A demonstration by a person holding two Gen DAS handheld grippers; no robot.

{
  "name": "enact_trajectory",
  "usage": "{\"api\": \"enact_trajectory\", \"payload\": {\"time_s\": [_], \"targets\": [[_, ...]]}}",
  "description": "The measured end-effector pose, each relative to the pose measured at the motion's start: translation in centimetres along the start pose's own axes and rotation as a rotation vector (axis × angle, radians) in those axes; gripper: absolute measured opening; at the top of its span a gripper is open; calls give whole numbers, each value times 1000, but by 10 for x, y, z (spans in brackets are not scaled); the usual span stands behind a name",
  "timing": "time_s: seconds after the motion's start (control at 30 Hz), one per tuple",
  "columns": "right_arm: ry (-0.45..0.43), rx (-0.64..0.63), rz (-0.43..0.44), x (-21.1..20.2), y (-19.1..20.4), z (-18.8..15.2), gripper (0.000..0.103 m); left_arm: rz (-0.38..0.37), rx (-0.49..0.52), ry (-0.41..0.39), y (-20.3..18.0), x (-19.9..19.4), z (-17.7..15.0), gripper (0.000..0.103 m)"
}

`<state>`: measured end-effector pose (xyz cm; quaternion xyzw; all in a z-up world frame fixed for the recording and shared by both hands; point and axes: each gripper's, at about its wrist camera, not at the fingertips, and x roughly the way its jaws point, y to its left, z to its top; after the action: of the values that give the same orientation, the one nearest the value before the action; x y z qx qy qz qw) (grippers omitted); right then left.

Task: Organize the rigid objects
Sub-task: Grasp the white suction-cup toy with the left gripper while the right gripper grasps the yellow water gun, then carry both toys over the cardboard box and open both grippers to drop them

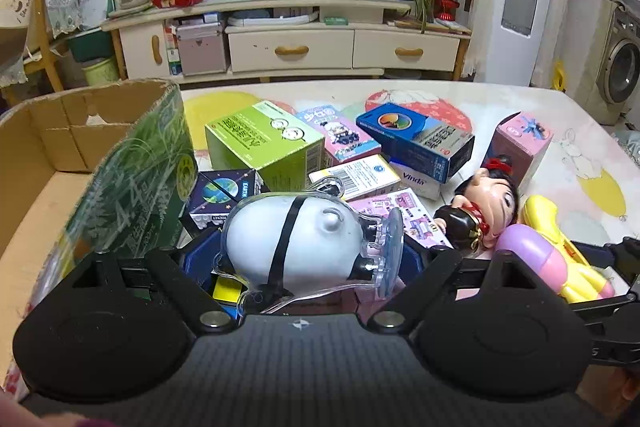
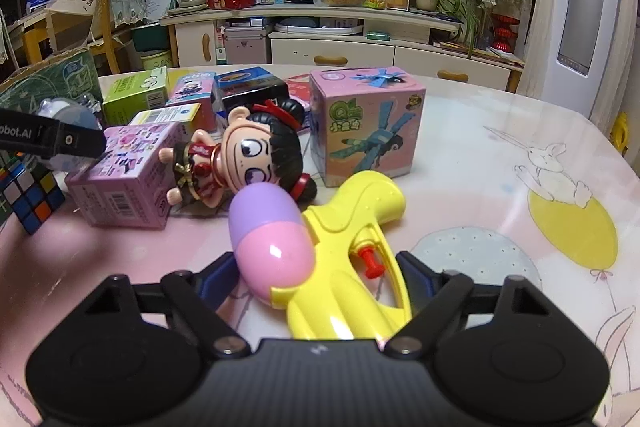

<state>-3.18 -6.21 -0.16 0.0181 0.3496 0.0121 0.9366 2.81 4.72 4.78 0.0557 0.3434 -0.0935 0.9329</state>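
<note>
A clear-shelled white toy (image 1: 296, 243) is clamped between the blue pads of the left gripper (image 1: 298, 263) and is held above the clutter, just beside the open cardboard box (image 1: 60, 131) at the table's left edge. The inside of the box is seen only in part, and nothing sorted can be made out there, so what has already been put away cannot be told.

The right gripper (image 2: 320, 279) is set low over the table (image 2: 500, 155) with its fingers spread to either side of the yellow water pistol (image 2: 352, 259); whether the pads are pressed against it cannot be told — the toy lies flat on the cloth and is judged not yet lifted.

Most of the work appears to be left. Scattered on the table are a green carton (image 1: 264, 143), a blue-and-black carton (image 1: 416, 139), a pink dragonfly box (image 2: 366, 123), a pink printed box (image 2: 128, 175), a lying doll figure (image 2: 240, 159) leaning on that printed box, and a puzzle cube (image 2: 30, 195) near the left gripper. The task is judged to be at an early stage — one item in hand beside the box, one being approached, the rest untouched.
</note>
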Motion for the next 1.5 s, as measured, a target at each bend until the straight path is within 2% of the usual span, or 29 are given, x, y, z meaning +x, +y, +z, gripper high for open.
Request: {"api": "enact_trajectory", "payload": {"time_s": [0.07, 0.47, 0.87, 1.2, 1.5], "targets": [[-5, -2, -2, -1, 2, -1, 79, 1, 2, -11, -1, -4, 0, 103], [-37, -27, -57, -9, 15, -7, 79, 32, -11, -75, 3, -31, 2, 103], [-116, -32, -73, -38, 32, 3, 78, 38, -36, -133, 20, -62, 8, 103], [-204, -74, -30, -70, 71, 27, 78, 53, -55, -190, 52, -93, 11, 103], [-255, -157, 87, -86, 135, 58, 78, 117, -139, -212, 98, -108, 6, 103]]}}
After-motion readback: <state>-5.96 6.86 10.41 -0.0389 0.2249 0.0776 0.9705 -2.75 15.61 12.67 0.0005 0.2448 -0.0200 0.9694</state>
